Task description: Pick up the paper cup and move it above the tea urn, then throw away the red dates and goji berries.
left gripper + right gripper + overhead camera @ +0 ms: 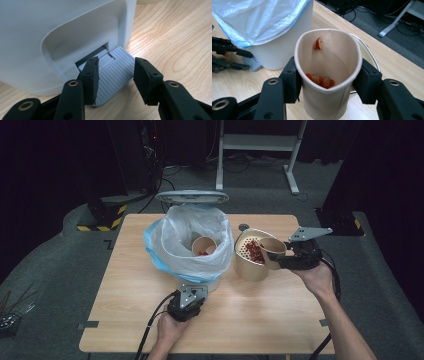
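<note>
I see the bin [192, 245] at the middle of the bench [250, 320], toward the far edge, its lid [191, 196] raised behind it. A cup [204, 245] lies inside its liner [170, 240]. The strainer pot [248, 255] stands just right of the bin. My right gripper [282, 257] holds a second cup [272, 251], tilted, at the pot's right rim, with scraps [320, 81] inside. The pedal [116, 75] lies at the bin's near base, with my left gripper [116, 80] over it.
</note>
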